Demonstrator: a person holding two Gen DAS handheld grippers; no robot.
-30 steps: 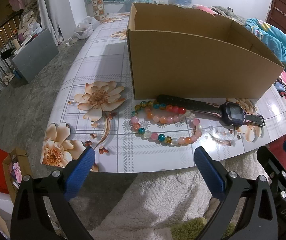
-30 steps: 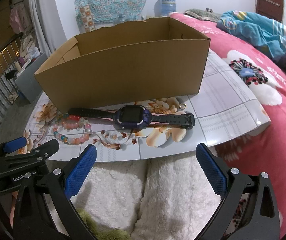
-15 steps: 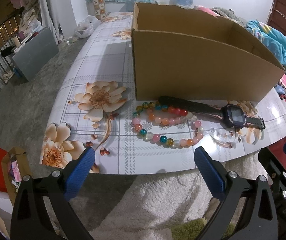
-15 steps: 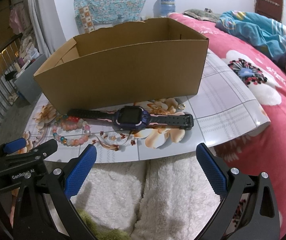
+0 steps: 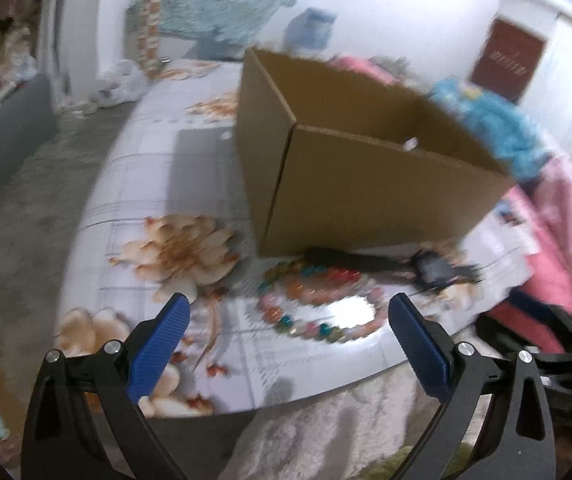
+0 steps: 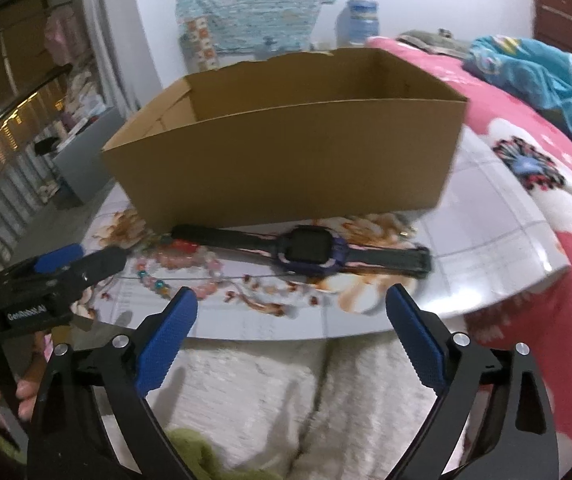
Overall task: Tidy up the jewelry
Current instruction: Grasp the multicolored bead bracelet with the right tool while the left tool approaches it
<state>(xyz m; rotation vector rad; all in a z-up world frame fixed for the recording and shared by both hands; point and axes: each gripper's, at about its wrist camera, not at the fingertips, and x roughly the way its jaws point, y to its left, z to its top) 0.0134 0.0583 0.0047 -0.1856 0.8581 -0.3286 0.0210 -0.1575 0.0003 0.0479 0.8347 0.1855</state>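
A coloured bead necklace (image 5: 318, 304) lies in a loop on the flowered table, in front of an open cardboard box (image 5: 366, 184). A dark smartwatch (image 5: 430, 270) lies just behind the beads, against the box front. In the right wrist view the watch (image 6: 306, 252) lies straight ahead, with the beads (image 6: 182, 268) to its left and the box (image 6: 286, 160) behind. My left gripper (image 5: 286, 344) is open and empty over the table's near edge, just short of the beads. My right gripper (image 6: 290, 336) is open and empty, just short of the watch.
The table (image 6: 486, 248) ends close in front of both grippers, with a white fluffy rug (image 6: 278, 392) below. A pink flowered bed (image 6: 546, 168) lies to the right. A small ring (image 6: 405, 233) lies by the box's right end. The left gripper's body (image 6: 46, 280) shows at the right view's left.
Both grippers have moved forward toward the table. The left one has also swung, so the box corner now faces it. Beads and watch have not moved.
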